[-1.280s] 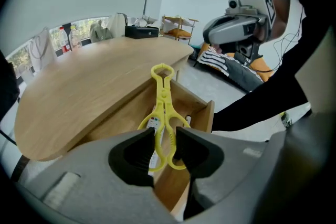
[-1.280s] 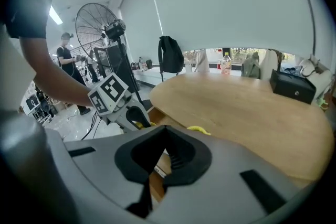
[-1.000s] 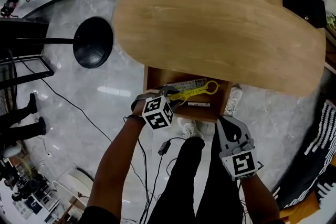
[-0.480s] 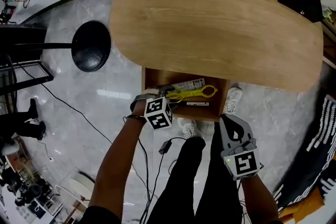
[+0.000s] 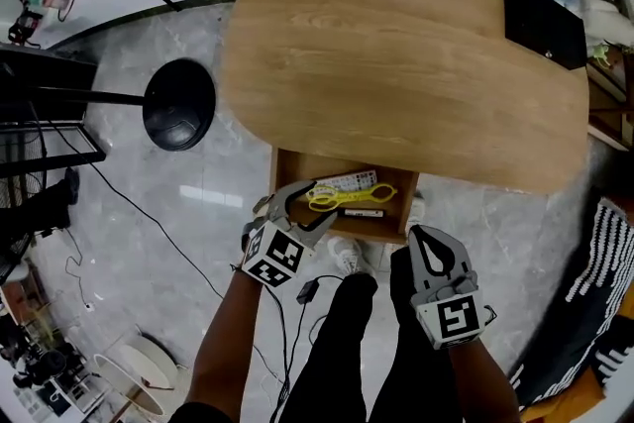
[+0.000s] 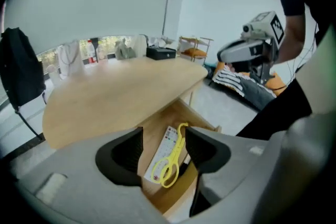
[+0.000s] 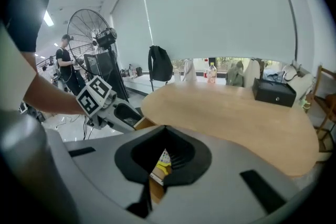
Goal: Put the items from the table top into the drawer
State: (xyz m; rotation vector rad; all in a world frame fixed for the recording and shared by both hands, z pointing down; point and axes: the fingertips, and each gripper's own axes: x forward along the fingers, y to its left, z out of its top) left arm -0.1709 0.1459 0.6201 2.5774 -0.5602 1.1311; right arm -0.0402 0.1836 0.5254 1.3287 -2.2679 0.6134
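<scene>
The left gripper [image 5: 302, 205] has just been opening its jaws – they stand wide now, with nothing between them. It hangs by the front left corner of the drawer [image 5: 293, 165]. The right gripper [image 5: 426, 238] is squeezed closed on nothing, near the drawer's front right corner. Inside the drawer, yellow scissors [image 5: 339, 197] lie partly on a flat white remote [image 5: 349, 180], with a thin dark pen [image 5: 363, 213] beside them. The scissors look light, hard and smooth – probably slippery, so best pinched across the handles by the loops. Over the drawer is a smooth, round-edged wooden table top [image 5: 396, 64], with only a black box [image 5: 540, 23] far from the drawer.
</scene>
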